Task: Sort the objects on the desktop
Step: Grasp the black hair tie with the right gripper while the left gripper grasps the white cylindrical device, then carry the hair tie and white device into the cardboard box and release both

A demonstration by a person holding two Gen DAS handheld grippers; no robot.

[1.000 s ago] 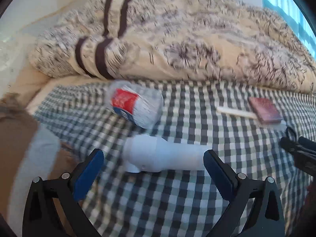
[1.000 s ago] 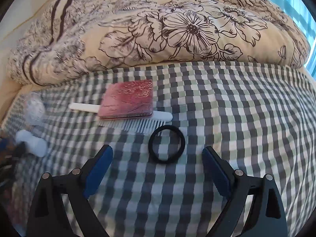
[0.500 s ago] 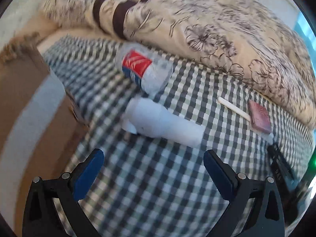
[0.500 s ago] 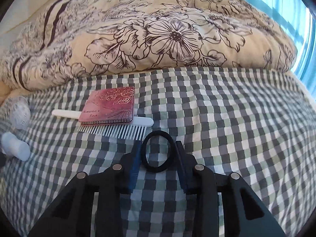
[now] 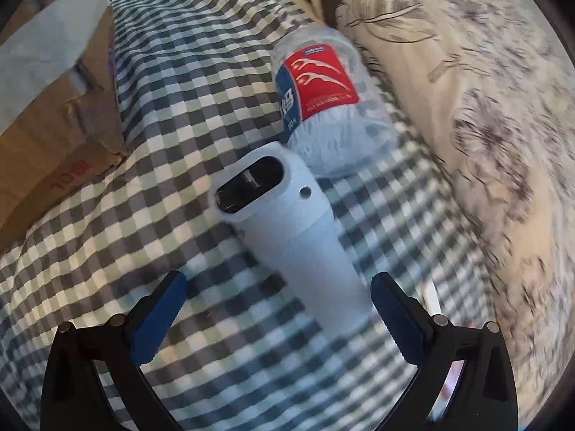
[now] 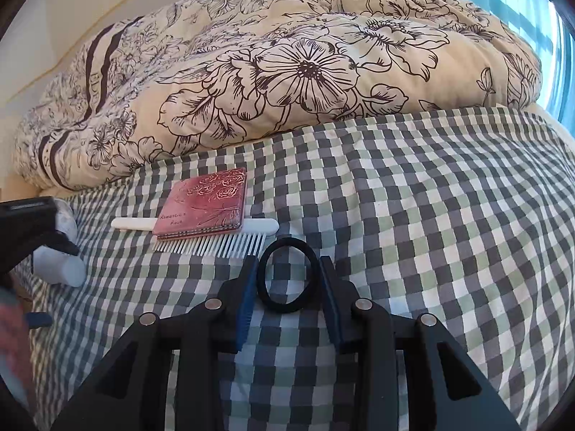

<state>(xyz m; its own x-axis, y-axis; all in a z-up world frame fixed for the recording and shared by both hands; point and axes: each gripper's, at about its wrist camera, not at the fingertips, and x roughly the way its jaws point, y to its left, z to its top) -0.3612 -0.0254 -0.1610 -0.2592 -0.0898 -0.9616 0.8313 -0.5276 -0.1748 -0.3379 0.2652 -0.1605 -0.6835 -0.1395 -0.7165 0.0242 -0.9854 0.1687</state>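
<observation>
Here my right gripper (image 6: 288, 280) had its blue pads (image 6: 246, 298) drawn in against both sides of the black hair tie (image 6: 287, 278), which was squeezed into an upright oval between them, its far rim reaching just past the fingertips. I could not tell whether the loop was lifted clear of the checked bedsheet (image 6: 449, 233) or touching it. Just beyond the loop lay the white comb (image 6: 212, 242), teeth toward me, with the red compact mirror (image 6: 205, 203) resting on its spine.

My left gripper (image 5: 276, 309) stood wide open and held nothing. The white cylindrical device (image 5: 287, 226) lay slanted on the sheet, its near end between the two fingers and close against the right-hand pad (image 5: 395, 318); whether they touched I could not tell. Its far end, with a dark oval opening, pointed at the plastic bottle (image 5: 323, 104), which lay on its side touching it.

Only the left wrist view showed the bottle's red and blue label and the cardboard box (image 5: 46, 107) at the sheet's left edge. Only the right wrist view showed the hair tie and mirror, the floral quilt (image 6: 287, 72) in sharp detail, and the left gripper's black frame over the device's blunt end at far left.
</observation>
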